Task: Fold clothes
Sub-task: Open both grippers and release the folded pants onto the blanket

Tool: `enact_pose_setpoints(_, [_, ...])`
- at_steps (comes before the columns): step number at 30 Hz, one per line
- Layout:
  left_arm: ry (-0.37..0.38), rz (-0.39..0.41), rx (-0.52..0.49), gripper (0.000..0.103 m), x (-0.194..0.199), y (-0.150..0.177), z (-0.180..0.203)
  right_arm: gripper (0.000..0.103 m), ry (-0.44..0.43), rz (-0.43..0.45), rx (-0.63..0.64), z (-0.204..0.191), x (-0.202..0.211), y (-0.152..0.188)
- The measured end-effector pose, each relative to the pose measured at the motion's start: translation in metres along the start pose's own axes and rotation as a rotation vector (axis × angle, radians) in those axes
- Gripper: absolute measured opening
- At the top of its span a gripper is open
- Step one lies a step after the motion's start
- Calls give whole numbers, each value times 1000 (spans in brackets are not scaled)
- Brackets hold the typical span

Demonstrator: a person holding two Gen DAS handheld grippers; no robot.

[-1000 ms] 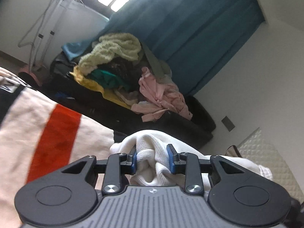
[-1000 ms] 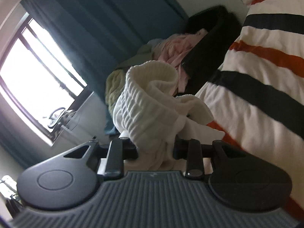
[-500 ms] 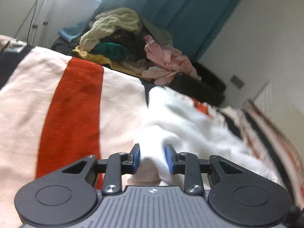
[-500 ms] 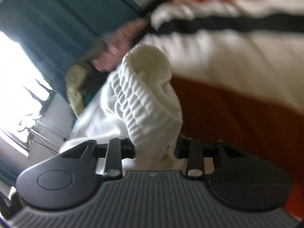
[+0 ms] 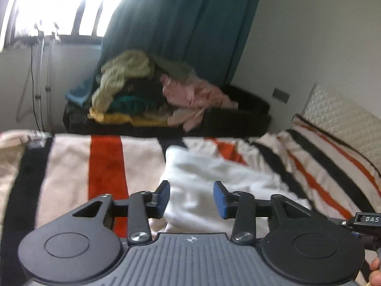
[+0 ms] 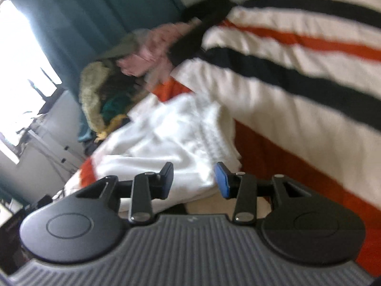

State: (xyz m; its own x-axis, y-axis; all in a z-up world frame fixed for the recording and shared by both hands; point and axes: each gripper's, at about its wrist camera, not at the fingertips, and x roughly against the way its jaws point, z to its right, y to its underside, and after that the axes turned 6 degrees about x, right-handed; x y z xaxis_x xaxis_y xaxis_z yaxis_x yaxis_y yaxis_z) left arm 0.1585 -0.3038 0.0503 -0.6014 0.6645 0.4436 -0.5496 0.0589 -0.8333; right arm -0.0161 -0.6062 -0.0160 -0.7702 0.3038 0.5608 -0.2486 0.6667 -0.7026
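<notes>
A white knit garment (image 5: 214, 174) lies crumpled on the striped bed cover (image 5: 71, 166); it also shows in the right wrist view (image 6: 171, 138), with its ribbed hem toward the right. My left gripper (image 5: 191, 199) is open just above the garment's near edge, holding nothing. My right gripper (image 6: 193, 178) is open over the garment's near edge, its blue pads apart and empty. The right gripper's body (image 5: 366, 224) shows at the right edge of the left wrist view.
A pile of mixed clothes (image 5: 147, 95) fills a black container beyond the bed, in front of a teal curtain (image 5: 181, 23). A quilted headboard (image 5: 340, 119) stands at right. A window and a metal stand (image 5: 42, 71) are at left.
Both grippers held the white garment in the air, lowered it onto the bed cover and opened. The garment now lies on the bed, and both grippers have drawn back a little.
</notes>
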Motion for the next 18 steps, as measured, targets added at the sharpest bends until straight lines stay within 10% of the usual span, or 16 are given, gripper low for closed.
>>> enact_pose_setpoints(11, [17, 128, -118, 96, 159, -29, 67, 44, -129, 160, 237, -69, 151, -18])
enact_pose_setpoints(15, [24, 179, -159, 103, 214, -17, 83, 86, -188, 182, 311, -82, 188, 0])
enact_pose_setpoints(18, [6, 209, -182, 103, 250, -3, 90, 87, -194, 213, 383, -90, 208, 21])
